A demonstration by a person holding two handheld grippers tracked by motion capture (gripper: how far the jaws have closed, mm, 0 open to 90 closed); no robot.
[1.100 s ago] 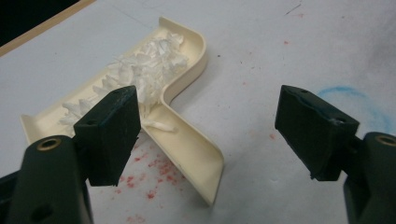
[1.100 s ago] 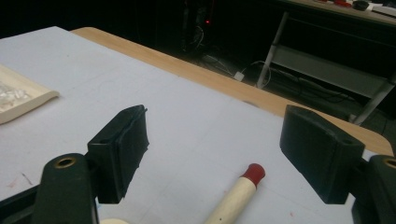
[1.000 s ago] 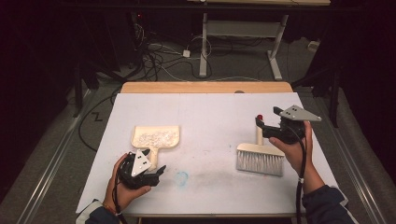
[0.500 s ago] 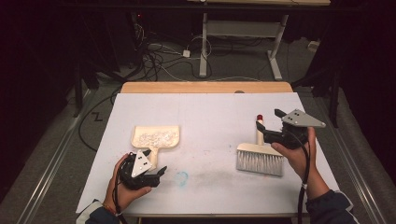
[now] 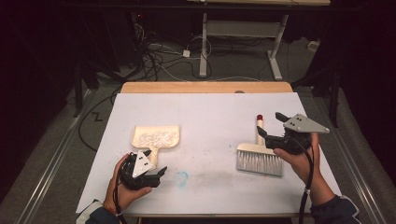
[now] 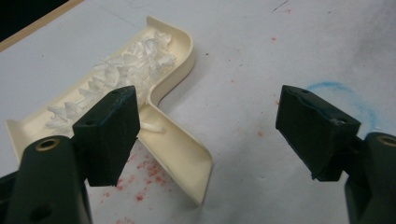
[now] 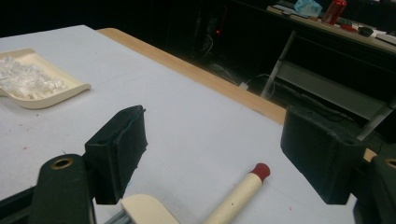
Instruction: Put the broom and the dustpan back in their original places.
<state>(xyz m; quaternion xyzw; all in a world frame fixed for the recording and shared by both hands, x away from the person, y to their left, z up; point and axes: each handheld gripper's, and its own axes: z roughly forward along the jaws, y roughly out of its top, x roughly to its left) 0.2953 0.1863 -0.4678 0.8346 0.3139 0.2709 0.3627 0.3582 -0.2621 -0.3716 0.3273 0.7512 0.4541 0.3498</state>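
A cream dustpan (image 5: 155, 137) holding white shreds lies left of centre on the white table, its handle pointing toward the person. My left gripper (image 5: 161, 173) sits just right of that handle, open and empty. In the left gripper view the dustpan (image 6: 154, 79) and its handle (image 6: 177, 154) lie beside the left jaw of the left gripper (image 6: 215, 126). A brush (image 5: 259, 154) with grey bristles and a red-tipped cream handle lies at the right. My right gripper (image 5: 271, 125) hovers open over its handle (image 7: 238, 196), right gripper (image 7: 219, 154) holding nothing.
A blue scribble (image 5: 181, 177) and red specks mark the table (image 5: 210, 107) near the front. A wooden strip (image 5: 205, 87) runs along the far edge. Cables and desk legs (image 5: 203, 46) stand on the floor beyond. The dustpan (image 7: 37, 79) appears far left in the right gripper view.
My right gripper has drifted slightly down and toward the near edge above the brush handle. The left gripper, brush and dustpan have stayed in place.
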